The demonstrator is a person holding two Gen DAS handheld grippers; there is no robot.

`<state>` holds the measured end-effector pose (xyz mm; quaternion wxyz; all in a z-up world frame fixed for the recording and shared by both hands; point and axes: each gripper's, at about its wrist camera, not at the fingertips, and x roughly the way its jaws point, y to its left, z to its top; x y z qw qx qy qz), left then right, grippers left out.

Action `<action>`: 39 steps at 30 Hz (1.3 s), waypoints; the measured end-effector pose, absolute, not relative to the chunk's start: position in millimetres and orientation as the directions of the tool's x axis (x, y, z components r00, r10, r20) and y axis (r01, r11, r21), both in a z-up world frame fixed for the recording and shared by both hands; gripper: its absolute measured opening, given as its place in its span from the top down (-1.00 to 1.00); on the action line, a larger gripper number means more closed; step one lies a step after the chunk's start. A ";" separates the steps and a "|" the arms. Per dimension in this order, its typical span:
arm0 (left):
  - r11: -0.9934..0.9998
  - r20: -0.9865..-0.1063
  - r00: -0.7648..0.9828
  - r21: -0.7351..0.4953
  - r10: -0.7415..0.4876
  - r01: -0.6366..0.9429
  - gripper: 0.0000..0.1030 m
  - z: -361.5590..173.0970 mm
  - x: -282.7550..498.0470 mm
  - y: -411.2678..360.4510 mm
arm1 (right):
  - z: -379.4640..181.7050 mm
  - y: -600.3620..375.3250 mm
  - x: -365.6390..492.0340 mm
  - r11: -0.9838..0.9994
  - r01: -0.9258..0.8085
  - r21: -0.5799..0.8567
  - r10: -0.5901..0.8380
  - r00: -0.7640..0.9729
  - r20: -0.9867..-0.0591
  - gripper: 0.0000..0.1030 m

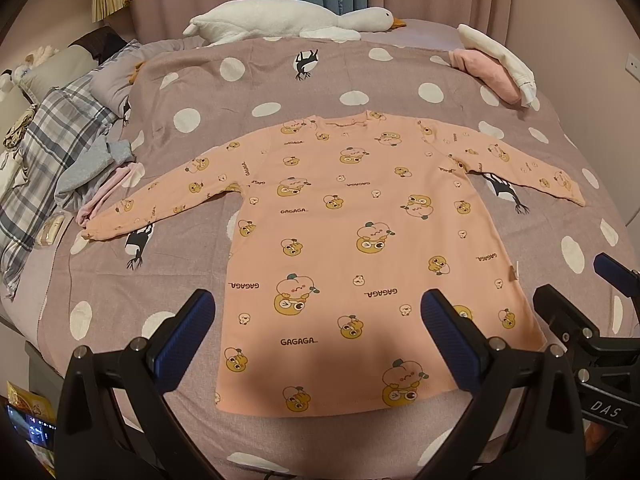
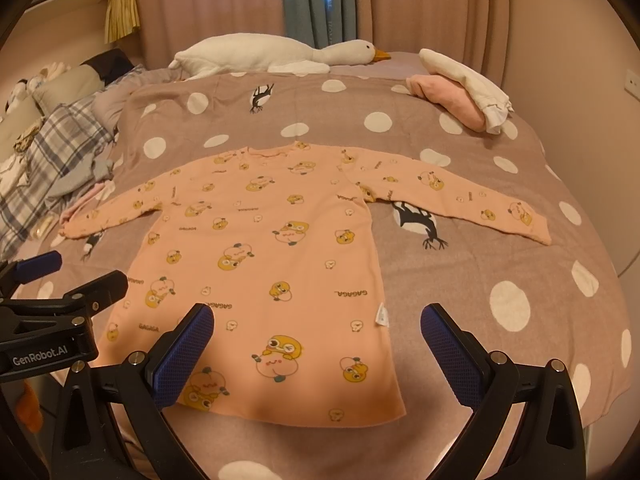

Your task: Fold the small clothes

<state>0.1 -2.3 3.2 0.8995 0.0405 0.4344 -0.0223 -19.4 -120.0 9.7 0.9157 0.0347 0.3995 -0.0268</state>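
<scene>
Shirt: a peach long-sleeved shirt point(image 1: 360, 248) with a duck print is laid flat on the bed point(image 1: 400, 76), hem at the near edge, collar toward the far side, both sleeves spread out to left and right.
Left gripper: the left gripper point(image 1: 316, 340) is held above the near hem with its fingers point(image 1: 188, 328) spread wide apart; nothing is held between them.
Right gripper: the right gripper point(image 2: 316, 352) is held over the near right corner of the shirt, fingers point(image 2: 452, 356) likewise wide apart and empty.
Done so far: the shirt is seen smoothed out and unfolded; no fold has been made in it. Two folded pieces, one pink point(image 1: 488, 74) and one white point(image 1: 496, 56), are stacked at the far right of the bed, judged to be finished items.
Left to do: the sleeves are still to be brought in over the body, then the body is to be folded up; all folding of this shirt is judged to remain.
Unfolded pile: a heap of loose clothes point(image 1: 92, 168) is seen at the left edge of the bed, probably awaiting their turn.
Other: a white goose toy point(image 1: 288, 20) is lying along the far edge.
</scene>
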 end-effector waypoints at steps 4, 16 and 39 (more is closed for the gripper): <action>0.996 -0.784 0.620 0.053 -0.005 0.076 -1.00 3.3 0.2 -2.3 | 9.9 -119.7 -19.4 0.996 0.077 0.042 -0.022 0.680 -0.733 -0.99; 0.995 -0.784 0.621 0.054 -0.007 0.079 -1.00 2.2 -0.7 -2.1 | 10.1 -120.7 -20.1 0.996 0.077 0.043 -0.021 0.680 -0.733 -0.99; 0.995 -0.787 0.617 0.059 -0.007 0.086 -1.00 -2.0 -1.7 -3.7 | 10.9 -119.7 -20.1 0.996 0.077 0.043 -0.021 0.681 -0.732 -0.99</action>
